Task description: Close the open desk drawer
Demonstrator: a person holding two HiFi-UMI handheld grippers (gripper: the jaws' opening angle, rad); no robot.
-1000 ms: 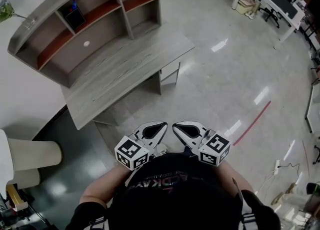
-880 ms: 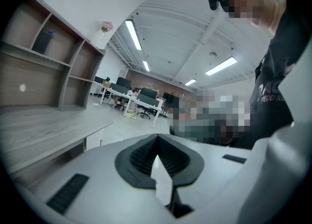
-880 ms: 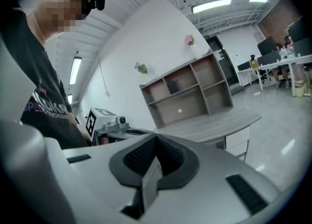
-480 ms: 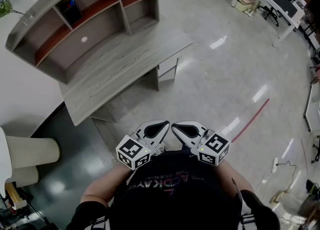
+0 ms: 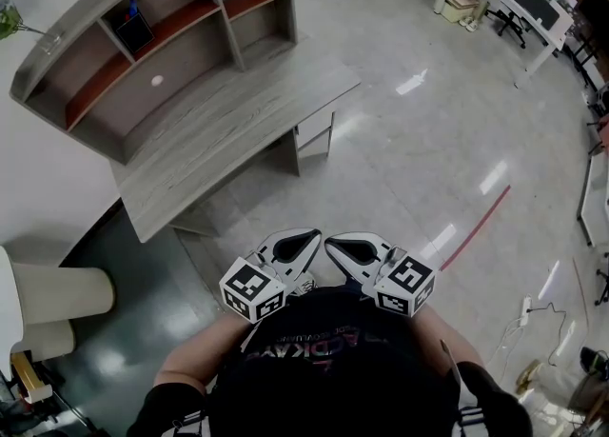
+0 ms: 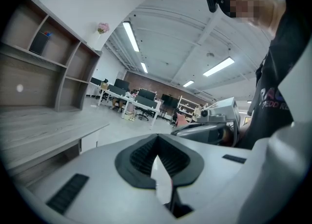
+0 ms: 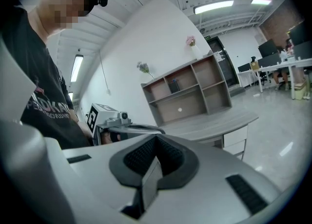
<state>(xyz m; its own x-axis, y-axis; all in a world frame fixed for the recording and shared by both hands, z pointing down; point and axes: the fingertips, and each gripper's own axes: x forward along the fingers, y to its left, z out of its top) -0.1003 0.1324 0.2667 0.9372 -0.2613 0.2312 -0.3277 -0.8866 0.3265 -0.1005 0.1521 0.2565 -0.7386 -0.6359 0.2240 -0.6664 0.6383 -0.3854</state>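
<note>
Head view places the desk in the upper left of the frame, with the drawer under the right end of the tabletop, well apart from both of my tongs, which sit low in the centre close to my chest. My left tongs are fully closed with nothing between the pads, and my right tongs are likewise closed and empty; both gripper views confirm this. How far the drawer stands out cannot be read at this distance, so I judge the first hazard to be a misjudged approach: arriving too high would strike the tabletop edge instead of the drawer front. Second hazard: closed tips give a narrow contact, so a push placed off-centre could skew the drawer on its runners and jam it, or the tips could slide off the smooth white face. Third hazard: the two tongs ride nearly tip to tip, so a careless reach could knock them together.
</note>
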